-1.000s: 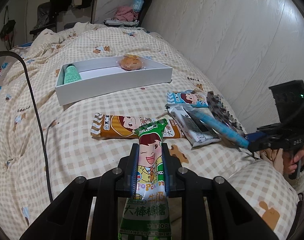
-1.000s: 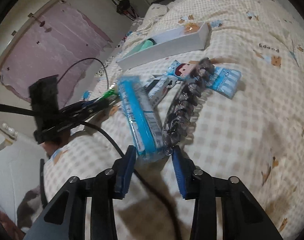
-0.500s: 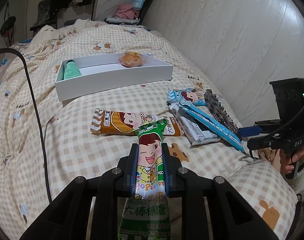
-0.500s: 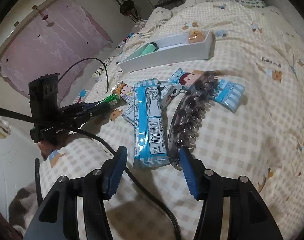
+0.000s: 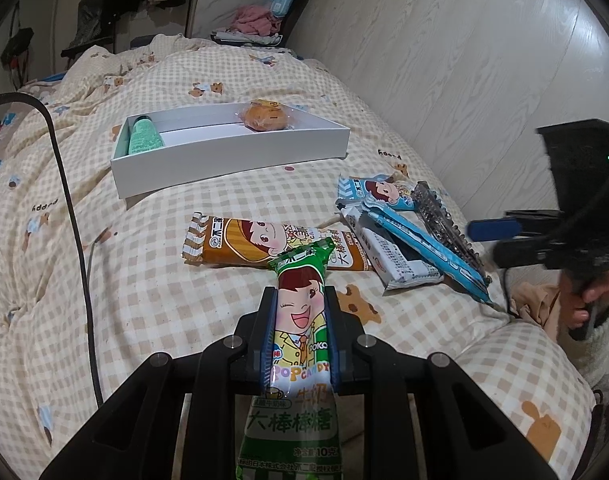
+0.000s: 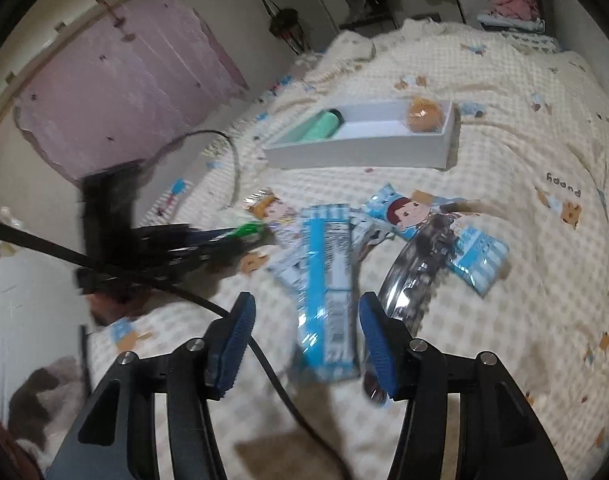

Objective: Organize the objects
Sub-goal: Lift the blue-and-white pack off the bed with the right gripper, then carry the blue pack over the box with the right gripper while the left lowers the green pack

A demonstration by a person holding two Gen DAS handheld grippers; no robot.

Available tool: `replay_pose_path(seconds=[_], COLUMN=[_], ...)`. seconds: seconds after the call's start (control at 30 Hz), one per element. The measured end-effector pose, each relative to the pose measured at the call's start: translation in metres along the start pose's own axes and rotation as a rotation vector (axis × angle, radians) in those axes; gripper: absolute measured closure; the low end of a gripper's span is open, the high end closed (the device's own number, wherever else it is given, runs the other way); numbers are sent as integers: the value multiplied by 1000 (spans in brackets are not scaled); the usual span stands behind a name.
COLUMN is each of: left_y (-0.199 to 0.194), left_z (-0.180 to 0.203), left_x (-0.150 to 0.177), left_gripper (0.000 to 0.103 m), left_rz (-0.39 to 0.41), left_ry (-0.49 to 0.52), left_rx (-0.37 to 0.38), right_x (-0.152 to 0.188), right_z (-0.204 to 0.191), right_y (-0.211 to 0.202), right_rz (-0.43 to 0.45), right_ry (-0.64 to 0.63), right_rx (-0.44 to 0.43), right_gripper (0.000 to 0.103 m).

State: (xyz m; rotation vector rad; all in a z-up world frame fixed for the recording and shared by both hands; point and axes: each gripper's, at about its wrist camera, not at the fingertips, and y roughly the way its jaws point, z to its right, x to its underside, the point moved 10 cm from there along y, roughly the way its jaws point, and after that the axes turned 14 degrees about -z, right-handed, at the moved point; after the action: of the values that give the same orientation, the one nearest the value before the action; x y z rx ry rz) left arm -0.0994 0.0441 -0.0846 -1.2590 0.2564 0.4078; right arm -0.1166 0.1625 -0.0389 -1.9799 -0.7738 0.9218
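My left gripper is shut on a green lollipop packet, held just above the checked bedspread. The right gripper is open, hovering over the bed. A long blue snack packet lies flat on the bed in line with the gap between its jaws, and neither pad touches it. A dark beaded hair clip rests to the right of that packet. In the left wrist view the right gripper hangs at the bed's right edge, beside the blue packet.
A white box farther up the bed holds a green tube and an orange bun. A brown candy packet, a white packet and a blue candy packet lie in between. A black cable crosses the left side.
The right gripper opened and let go of the blue packet and the clip, which now lie flat on the bed; it then drew back a little. The left gripper kept still with its packet.
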Motion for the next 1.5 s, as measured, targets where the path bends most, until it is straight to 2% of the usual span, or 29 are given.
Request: replay_pose_path(seconds=[0.13,0.37,0.5,0.57,0.6,0.8,0.97,1.1,1.27,1.4,1.5], left_y=[1,2,2,2,2,1,-3,-15,-42,-70,-101], left_z=[0,-1,-1,-1,-1,-2,-3,-1,-7,-15,-24], left_x=[0,1,1,1,1,1,-1,-5,-15,-23,-37], left_gripper=[80,80,80,80,80,80,80,80,80,80,80], left_rz=[-6,-11,-12,-12,-11,-4,10,53,109,132,197], left_ry=[-1,-5,-5,-5,-5,-11,-11,0,0,-21,-16], left_rx=[-1,3,2,2,3,4,1,46,81,141,110], right_x=[2,11,15,16,16,10,5,3,-7,-26,-43], right_z=[1,0,6,8,9,1,-6,-14,-36,-47,-53], right_y=[10,17,23,23,21,3,-14,-21,-34,-49,-62], right_rz=[-27,-56,-75,-75,-73,-17,48,72,91,121,163], right_ry=[1,-14,-8,8,13,2,-4,-6,-17,-31,-47], right_rx=[-26,26,75,68,63,70,27,-42,-212,-221,-225], right_gripper=[47,47,63,66,71,73,73,73,73,73,73])
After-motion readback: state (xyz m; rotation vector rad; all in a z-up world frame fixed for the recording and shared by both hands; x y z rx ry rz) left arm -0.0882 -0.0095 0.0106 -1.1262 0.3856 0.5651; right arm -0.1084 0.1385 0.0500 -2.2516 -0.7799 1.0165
